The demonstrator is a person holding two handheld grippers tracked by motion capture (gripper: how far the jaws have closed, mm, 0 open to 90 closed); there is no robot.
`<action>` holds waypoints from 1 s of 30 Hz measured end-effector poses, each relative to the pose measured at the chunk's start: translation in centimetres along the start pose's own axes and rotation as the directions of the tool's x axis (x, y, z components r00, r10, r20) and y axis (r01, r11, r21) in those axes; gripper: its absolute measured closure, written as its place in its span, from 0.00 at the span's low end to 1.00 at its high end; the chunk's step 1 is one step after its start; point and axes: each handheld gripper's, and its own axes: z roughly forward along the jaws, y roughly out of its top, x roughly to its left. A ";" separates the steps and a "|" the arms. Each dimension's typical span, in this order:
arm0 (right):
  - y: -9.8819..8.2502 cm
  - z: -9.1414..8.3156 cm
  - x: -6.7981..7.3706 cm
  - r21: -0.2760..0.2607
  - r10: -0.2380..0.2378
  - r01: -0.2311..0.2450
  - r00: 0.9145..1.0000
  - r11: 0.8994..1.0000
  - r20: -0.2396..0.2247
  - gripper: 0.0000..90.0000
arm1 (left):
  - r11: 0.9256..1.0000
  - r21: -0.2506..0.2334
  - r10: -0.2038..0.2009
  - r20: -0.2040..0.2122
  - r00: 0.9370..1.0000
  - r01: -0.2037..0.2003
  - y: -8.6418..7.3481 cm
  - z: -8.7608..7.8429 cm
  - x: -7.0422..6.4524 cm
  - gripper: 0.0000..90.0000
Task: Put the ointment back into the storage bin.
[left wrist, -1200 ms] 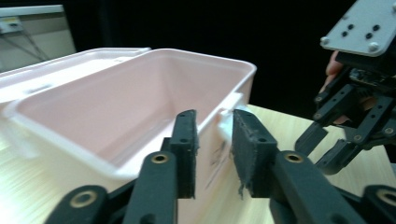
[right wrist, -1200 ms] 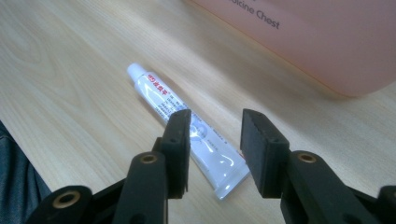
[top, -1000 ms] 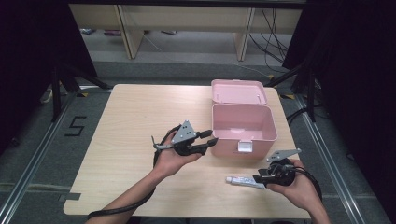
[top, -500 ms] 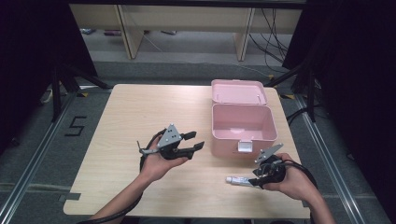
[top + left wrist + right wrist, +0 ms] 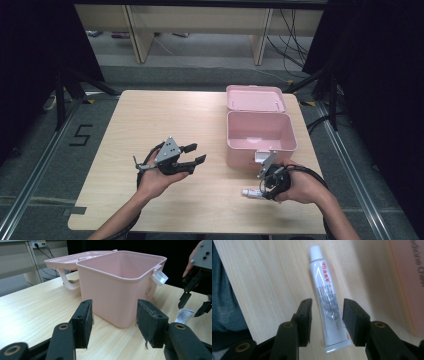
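Left gripper (image 5: 192,155) drawn back from pink box (image 5: 260,131), jaws just opened, empty. Right gripper (image 5: 325,320) jaws apart, straddling white tube (image 5: 327,300); tube flat, cap pointing away. Box open, empty.

Pink box (image 5: 260,131), white tube (image 5: 327,297) with red lettering.

Lab: black curtains (image 5: 30,60), floor cables (image 5: 292,30)
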 end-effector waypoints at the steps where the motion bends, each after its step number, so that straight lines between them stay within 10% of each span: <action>1: 0.1 0.3 -0.1 0.006 -0.032 0.032 0.999 0.999 0.000 0.67 | 1.000 -0.001 -0.005 -0.002 1.000 0.005 0.0 0.0 0.0 0.52; 8: 0.3 1.4 -0.1 0.133 -0.047 0.047 0.999 0.990 0.003 0.67 | 1.000 -0.002 -0.005 0.001 1.000 0.005 0.0 0.2 0.0 0.52; 30: 1.4 3.1 -0.7 0.181 -0.113 0.115 0.993 0.977 -0.021 0.71 | 1.000 0.005 -0.003 0.002 1.000 0.003 -0.2 0.2 -0.2 0.52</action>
